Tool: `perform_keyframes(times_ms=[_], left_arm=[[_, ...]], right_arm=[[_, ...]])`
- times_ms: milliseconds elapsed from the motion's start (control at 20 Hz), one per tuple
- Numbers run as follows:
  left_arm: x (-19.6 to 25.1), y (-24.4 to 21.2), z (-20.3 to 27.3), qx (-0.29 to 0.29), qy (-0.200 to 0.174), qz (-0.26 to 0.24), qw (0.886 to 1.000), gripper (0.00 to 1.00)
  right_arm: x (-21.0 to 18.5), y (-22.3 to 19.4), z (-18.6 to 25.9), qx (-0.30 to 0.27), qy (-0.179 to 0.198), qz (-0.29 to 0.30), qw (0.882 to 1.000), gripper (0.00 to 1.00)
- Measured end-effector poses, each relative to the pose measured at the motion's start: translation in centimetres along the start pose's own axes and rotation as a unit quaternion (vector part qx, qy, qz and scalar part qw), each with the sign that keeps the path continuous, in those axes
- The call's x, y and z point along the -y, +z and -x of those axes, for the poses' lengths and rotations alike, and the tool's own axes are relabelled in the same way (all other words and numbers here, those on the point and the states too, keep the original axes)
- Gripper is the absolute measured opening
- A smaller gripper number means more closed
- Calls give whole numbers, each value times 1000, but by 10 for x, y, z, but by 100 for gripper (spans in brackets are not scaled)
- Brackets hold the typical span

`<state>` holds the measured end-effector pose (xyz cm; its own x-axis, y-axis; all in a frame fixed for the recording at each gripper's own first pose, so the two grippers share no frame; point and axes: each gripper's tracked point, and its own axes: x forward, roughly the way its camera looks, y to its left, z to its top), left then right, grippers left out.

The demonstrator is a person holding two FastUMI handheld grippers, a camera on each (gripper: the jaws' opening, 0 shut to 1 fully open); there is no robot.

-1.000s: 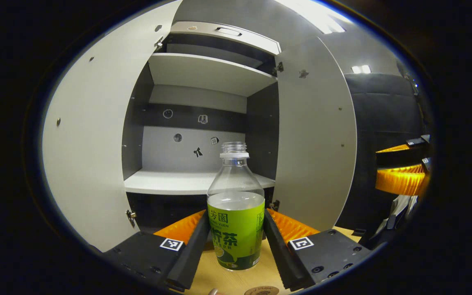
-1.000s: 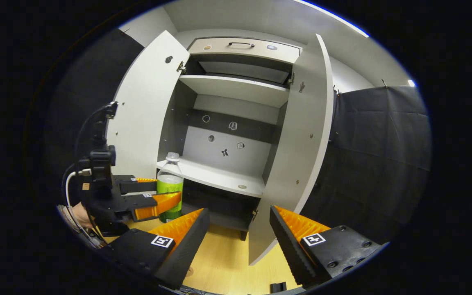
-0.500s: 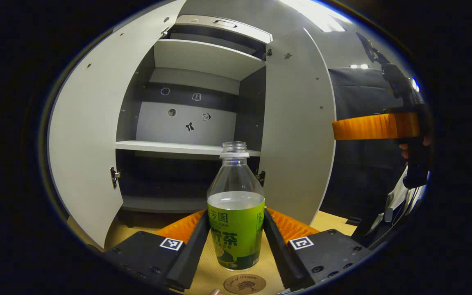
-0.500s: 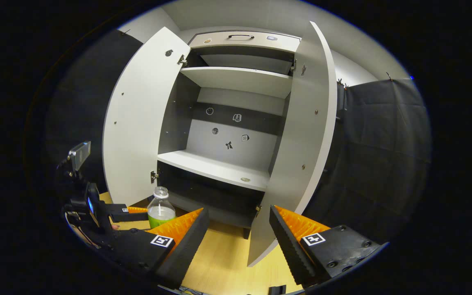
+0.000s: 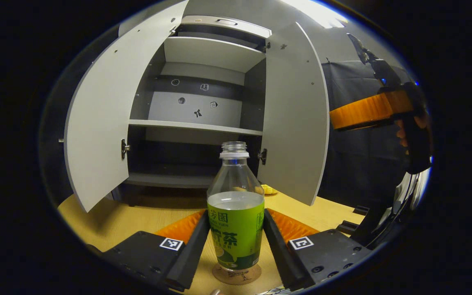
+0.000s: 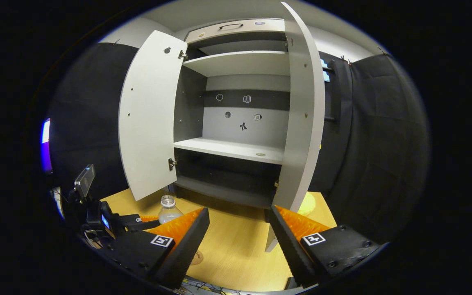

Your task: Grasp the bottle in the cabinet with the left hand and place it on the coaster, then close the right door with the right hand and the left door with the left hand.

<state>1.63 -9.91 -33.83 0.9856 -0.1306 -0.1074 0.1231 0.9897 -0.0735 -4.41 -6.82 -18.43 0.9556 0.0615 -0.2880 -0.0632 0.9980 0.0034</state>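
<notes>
Bottle (image 5: 236,213): clear plastic, no cap, green label round lower half, liquid up to label top. Upright on coaster (image 5: 237,275), between left gripper's fingers.

Coaster: round, brown, dark print, flat on wooden table, mostly covered by bottle base.

Right door (image 5: 295,114): pale grey, swung wide open. Left door (image 5: 105,123): same grey, also wide open. Cabinet (image 5: 197,104): grey shelves, dark interior.
</notes>
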Motion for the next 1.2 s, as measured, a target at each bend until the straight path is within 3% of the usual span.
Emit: perform_keyframes(times_ms=[200,650,950,1200], left_arm=[[5,-17,0,7,9,-29,1000,79],[8,-56,-6,16,6,-28,999,79],[17,-61,-5,29,-4,-63,998,82],[17,-61,-12,22,-2,-81,996,85]], right_arm=[[-5,-21,4,-9,17,-51,999,98],[-12,-63,12,-32,46,-30,998,98],[-1,-91,8,-60,37,-69,995,98],[2,-90,3,-63,35,-61,996,98]])
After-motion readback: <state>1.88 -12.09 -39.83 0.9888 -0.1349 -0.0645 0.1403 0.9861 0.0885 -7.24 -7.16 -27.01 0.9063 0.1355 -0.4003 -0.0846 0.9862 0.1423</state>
